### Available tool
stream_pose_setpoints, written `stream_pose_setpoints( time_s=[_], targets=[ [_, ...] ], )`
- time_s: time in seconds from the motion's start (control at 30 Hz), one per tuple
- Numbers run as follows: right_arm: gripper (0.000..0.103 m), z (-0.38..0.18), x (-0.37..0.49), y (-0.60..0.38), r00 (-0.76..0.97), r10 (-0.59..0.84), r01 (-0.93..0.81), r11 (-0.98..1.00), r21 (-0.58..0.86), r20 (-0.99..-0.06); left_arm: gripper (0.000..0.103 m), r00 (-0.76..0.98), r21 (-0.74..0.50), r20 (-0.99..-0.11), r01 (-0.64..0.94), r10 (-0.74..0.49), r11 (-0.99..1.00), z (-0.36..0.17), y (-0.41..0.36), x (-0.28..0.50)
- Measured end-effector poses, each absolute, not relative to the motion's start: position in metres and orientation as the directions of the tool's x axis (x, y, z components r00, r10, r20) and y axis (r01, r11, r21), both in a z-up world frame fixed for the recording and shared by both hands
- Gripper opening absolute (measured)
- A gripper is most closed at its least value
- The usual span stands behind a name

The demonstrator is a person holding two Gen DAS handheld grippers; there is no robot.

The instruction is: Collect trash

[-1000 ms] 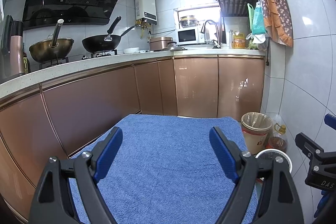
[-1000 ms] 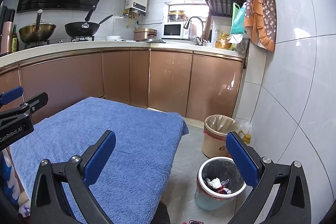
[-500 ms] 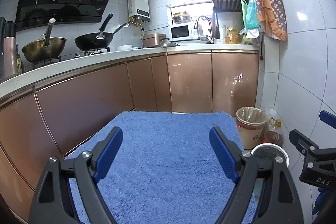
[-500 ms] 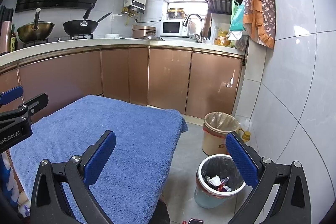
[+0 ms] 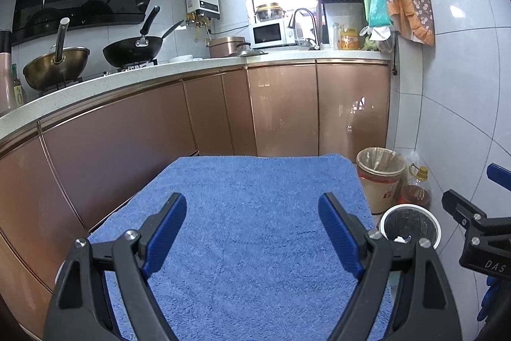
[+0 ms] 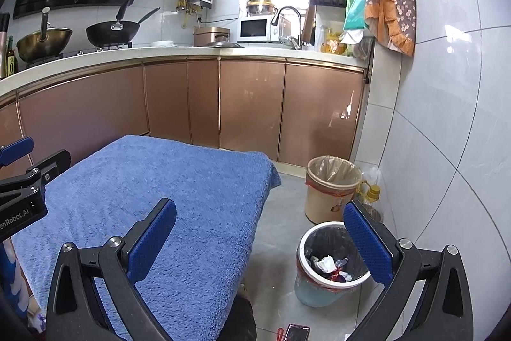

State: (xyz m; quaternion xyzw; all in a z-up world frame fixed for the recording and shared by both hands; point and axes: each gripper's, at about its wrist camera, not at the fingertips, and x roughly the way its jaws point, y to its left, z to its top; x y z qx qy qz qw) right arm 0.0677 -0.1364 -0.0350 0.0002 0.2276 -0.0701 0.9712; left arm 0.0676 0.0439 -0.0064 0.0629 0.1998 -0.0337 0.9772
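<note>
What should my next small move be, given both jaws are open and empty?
Probably pan to search the floor: the blue towel shows no trash, both the left gripper and right gripper hold nothing, and scraps already lie in the white-rimmed bin.

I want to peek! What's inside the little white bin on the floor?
The white-rimmed bin has a dark liner and holds crumpled white paper and red and shiny wrappers. Whatever lies beneath that pile is covered, and the right gripper's finger hides the bin's right side.
</note>
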Motion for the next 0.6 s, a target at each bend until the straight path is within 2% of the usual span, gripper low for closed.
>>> stream_pose_setpoints(
  time_s=[0.6],
  targets=[
    [0.103,-0.0409,0.0709,-0.1400,0.879,-0.142,0.143,0.989,-0.032,-0.455,0.084,0.907,0.096,-0.417,0.106,-0.056,0.990,-0.0139,0.0436,0.0725]
  ],
)
